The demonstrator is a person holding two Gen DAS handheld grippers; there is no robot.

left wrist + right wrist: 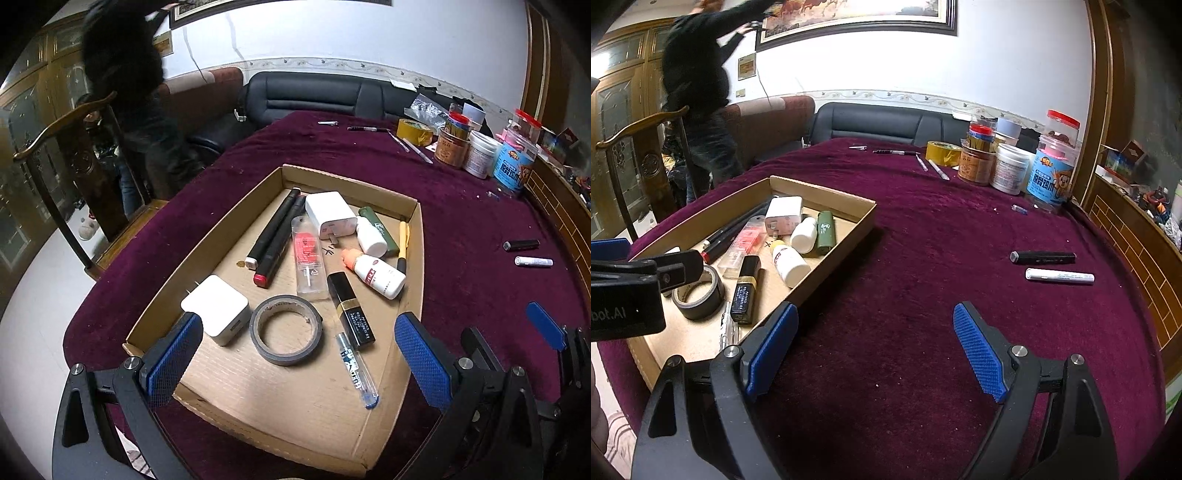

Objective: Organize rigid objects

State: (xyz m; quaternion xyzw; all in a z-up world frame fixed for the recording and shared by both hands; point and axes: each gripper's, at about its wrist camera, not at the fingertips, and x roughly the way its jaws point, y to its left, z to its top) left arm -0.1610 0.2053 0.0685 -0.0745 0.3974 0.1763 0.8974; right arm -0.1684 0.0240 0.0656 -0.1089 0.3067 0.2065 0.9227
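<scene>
A shallow cardboard tray (415,236) (864,218) on the purple tablecloth holds a grey tape roll (285,329), two white chargers (216,309), black markers (275,225), white bottles (380,275), a green lighter (380,230), a black lipstick (351,310) and a clear pen (357,369). A black marker (1042,257) and a white marker (1060,276) lie loose on the cloth to the right. My left gripper (297,363) is open and empty over the tray's near end. My right gripper (875,350) is open and empty above bare cloth, beside the tray.
Jars, tubs and a yellow tape roll (942,153) stand at the table's far right, with pens (895,151) beside them. A wooden chair (62,122) stands left of the table. A person in black (694,74) is behind it. A black sofa (306,96) lies beyond.
</scene>
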